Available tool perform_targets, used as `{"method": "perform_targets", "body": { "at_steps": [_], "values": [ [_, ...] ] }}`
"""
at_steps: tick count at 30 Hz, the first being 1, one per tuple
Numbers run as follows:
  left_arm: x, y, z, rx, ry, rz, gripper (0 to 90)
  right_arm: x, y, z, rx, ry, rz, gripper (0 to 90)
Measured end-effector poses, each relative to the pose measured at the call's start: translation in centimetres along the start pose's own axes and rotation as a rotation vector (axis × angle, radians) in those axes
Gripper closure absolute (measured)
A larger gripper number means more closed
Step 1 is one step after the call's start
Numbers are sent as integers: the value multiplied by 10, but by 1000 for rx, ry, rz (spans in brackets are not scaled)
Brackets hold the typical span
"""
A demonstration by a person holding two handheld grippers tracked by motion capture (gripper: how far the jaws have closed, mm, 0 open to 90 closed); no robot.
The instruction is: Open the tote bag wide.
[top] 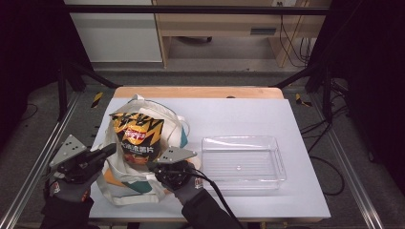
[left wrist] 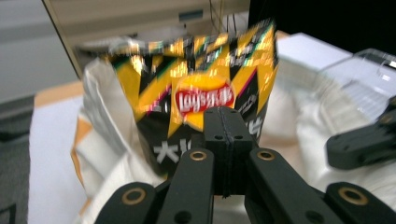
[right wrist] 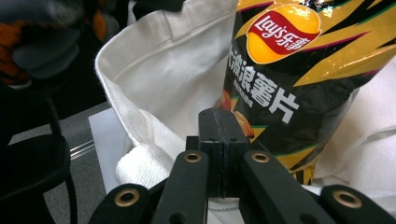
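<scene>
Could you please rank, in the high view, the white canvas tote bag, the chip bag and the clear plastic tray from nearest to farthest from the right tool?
1. White canvas tote bag: directly under and beside the right tool.
2. Black-and-yellow foil chip bag: just beyond it, standing in the tote.
3. Clear rectangular plastic tray: off to its right, apart on the white table.

Even overhead light brightens the white tabletop [top: 248, 114] against dark surroundings, while the glossy black-and-yellow crisp bag [left wrist: 196, 88] glares and smears with motion blur in the left gripper view.
</scene>
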State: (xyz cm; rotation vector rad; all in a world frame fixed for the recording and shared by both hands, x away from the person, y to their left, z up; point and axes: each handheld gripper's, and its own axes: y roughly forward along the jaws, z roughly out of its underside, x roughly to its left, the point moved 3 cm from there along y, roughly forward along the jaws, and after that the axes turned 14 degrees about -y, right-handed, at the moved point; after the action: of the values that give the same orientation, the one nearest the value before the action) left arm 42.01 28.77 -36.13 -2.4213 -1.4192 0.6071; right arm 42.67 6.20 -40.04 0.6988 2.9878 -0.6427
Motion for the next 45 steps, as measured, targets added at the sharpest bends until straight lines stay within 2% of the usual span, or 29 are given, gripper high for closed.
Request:
{"method": "perform_targets", "body": {
  "at_steps": [4,9,14,20,28,31,38,45],
  "values": [
    [9,5,13,43,-8,-24,897,-3,-3,3,0,6,12,900],
    [19,4,26,59,-35,-37,897,-13,-9,8,0,33,47,900],
    [22,5,37,62,-36,-49,897,-19,-9,21,34,59,75,900],
    [29,3,50,64,-46,-71,897,-15,-6,35,70,60,96,900],
    [38,11,68,136,-57,-91,897,-10,-1,55,93,94,94,900],
    [40,14,74,160,-49,-101,897,-8,3,64,103,108,92,900],
    [45,20,83,192,-50,-122,897,-5,8,74,105,127,97,900],
    [51,27,89,223,-43,-144,897,-5,15,80,115,124,119,900]
  ]
}}
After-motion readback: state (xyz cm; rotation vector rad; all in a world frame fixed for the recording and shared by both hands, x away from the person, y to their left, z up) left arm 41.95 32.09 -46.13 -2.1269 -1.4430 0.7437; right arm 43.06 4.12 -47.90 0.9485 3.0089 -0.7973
